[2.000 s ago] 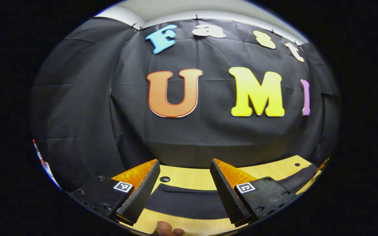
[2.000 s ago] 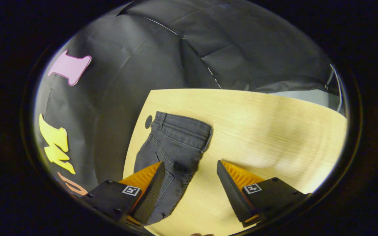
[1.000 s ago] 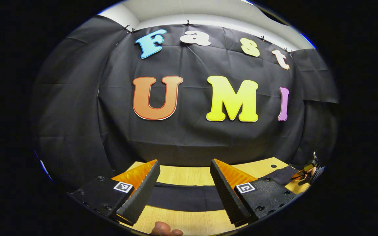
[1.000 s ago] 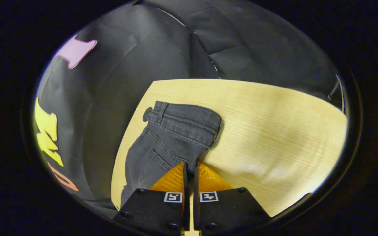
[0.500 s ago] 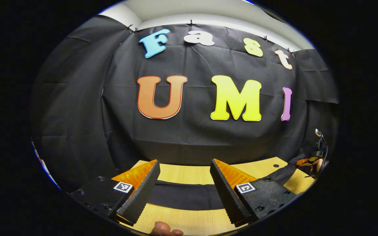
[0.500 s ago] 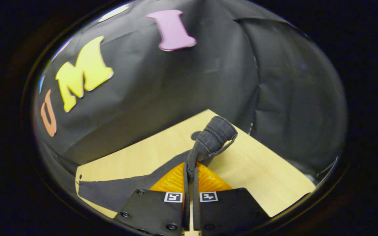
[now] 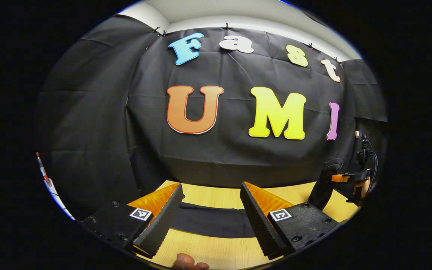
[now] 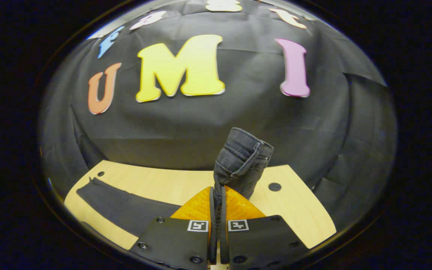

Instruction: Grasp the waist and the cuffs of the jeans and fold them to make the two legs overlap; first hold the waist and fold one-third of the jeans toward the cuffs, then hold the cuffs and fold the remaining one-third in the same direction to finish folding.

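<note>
Dark denim is pinched between the jaws of the right gripper (image 8: 218, 195), which are pressed together on the jeans (image 8: 240, 163) near the waist; the waistband stands bunched and lifted just above the jaws at the centre of the right gripper view. From there the legs trail down to the lower left of that view and lie flat on the pale wooden worktop (image 8: 298, 210), ending close to its left edge beside a small dark hole. Another round hole (image 8: 274, 186) sits just right of the raised waist.

The left gripper (image 7: 210, 200) has its jaws spread wide, level and low over the worktop, with a flat band of the jeans showing between them. A fingertip (image 7: 186, 264) shows at the bottom edge of the left gripper view. At the right edge of that view the right gripper holds the lifted denim above the worktop. Bare wood lies in front of the flat leg, and black cloth closes the far side.
</note>
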A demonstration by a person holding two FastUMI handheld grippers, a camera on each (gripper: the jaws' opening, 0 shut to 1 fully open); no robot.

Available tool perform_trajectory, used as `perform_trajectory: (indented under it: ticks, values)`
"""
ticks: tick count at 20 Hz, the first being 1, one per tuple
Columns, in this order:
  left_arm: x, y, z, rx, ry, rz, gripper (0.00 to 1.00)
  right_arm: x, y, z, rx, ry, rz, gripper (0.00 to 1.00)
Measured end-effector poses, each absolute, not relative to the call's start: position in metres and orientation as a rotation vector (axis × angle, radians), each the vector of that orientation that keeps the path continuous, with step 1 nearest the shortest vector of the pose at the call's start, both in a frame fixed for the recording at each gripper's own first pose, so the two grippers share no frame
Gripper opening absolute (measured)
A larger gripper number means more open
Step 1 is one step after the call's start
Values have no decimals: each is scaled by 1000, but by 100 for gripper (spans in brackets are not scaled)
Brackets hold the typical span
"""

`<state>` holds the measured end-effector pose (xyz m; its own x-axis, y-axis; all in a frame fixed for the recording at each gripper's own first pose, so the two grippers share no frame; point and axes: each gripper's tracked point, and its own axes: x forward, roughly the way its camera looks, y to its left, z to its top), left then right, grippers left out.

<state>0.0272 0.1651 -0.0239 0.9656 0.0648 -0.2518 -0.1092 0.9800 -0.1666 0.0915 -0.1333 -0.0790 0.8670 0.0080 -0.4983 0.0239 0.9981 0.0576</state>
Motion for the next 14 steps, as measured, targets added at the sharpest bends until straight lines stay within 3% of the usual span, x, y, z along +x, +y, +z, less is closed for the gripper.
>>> perform_trajectory:
  ticks: [1, 9, 14]
  values:
    - [26, 169, -25, -182, 251, 98, 99, 89, -126, -71, 45, 514, 20, 4]
    - [3, 192, -30, -172, 279, 170, 99, 76, -111, -62, -27, 547, 228, 4]
    - [-7, 205, -33, -178, 289, 208, 99, 53, -103, -78, -137, 667, 384, 5]
